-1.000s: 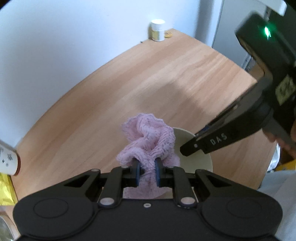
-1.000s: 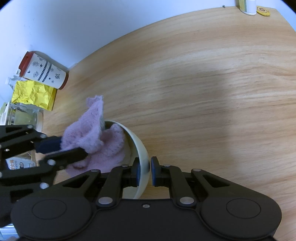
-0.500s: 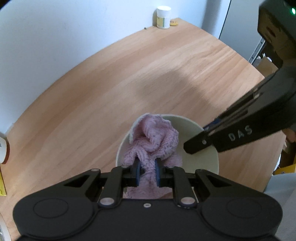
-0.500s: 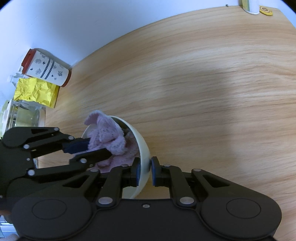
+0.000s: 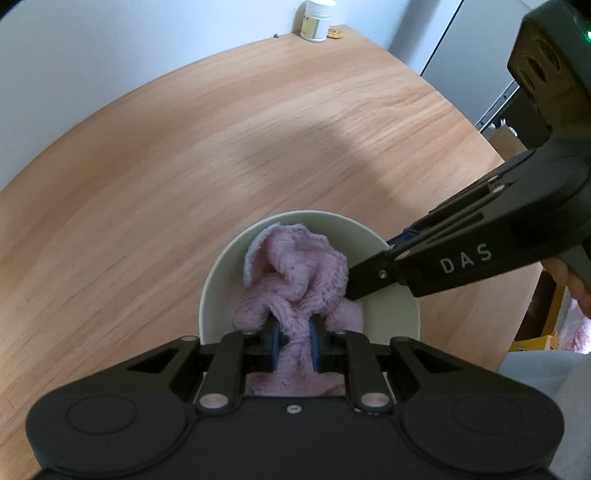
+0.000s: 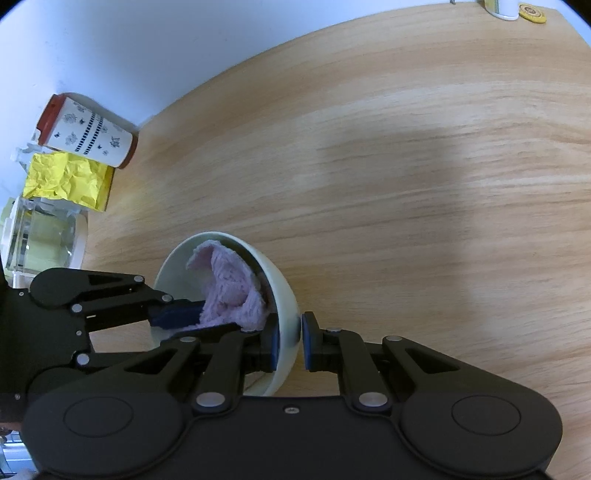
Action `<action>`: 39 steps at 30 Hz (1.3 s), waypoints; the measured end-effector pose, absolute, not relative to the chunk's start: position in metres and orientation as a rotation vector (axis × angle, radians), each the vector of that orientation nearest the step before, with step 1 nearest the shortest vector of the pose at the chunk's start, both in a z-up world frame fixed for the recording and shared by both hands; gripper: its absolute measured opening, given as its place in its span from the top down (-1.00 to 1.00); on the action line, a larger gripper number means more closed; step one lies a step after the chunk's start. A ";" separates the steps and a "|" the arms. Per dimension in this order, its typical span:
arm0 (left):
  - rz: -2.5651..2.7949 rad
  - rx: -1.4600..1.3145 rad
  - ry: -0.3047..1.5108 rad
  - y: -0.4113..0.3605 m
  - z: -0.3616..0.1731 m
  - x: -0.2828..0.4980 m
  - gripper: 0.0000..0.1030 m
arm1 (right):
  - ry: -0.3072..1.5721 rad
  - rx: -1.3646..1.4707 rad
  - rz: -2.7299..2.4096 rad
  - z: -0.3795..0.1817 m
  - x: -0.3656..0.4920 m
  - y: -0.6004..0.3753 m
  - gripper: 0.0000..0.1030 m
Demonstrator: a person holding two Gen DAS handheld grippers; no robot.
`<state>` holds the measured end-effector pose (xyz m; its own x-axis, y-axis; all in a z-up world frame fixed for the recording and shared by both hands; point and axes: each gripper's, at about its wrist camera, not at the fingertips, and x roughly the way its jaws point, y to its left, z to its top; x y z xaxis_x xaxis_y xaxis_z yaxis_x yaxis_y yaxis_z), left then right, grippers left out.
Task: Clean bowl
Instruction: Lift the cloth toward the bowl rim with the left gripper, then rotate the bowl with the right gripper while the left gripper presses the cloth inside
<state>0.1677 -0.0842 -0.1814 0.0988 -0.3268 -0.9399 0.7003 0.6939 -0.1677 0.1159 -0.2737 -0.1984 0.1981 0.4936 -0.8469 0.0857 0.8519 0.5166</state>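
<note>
A pale green bowl (image 5: 221,280) is tilted on the wooden table; it also shows in the right wrist view (image 6: 284,299). My left gripper (image 5: 293,345) is shut on a pink fluffy cloth (image 5: 299,269) and holds it inside the bowl. In the right wrist view the cloth (image 6: 232,291) fills the bowl's hollow and the left gripper (image 6: 177,317) reaches in from the left. My right gripper (image 6: 287,347) is shut on the bowl's rim, one finger inside and one outside. It enters the left wrist view from the right (image 5: 384,273).
A patterned cup with a red lid (image 6: 88,133) lies at the table's far left by a yellow crumpled packet (image 6: 66,181) and a clear container (image 6: 40,236). A white jar (image 5: 316,18) and a small yellow disc (image 6: 531,12) stand at the far edge by the wall.
The left gripper has pushed the pink cloth from above the rim down into the bowl. The right gripper has kept its hold on the rim, and the bowl has turned more open toward the left gripper.
</note>
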 end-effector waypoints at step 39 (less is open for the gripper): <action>-0.918 0.650 1.044 -0.107 -0.185 0.170 0.68 | 1.267 0.264 0.524 -0.187 0.128 -0.262 0.65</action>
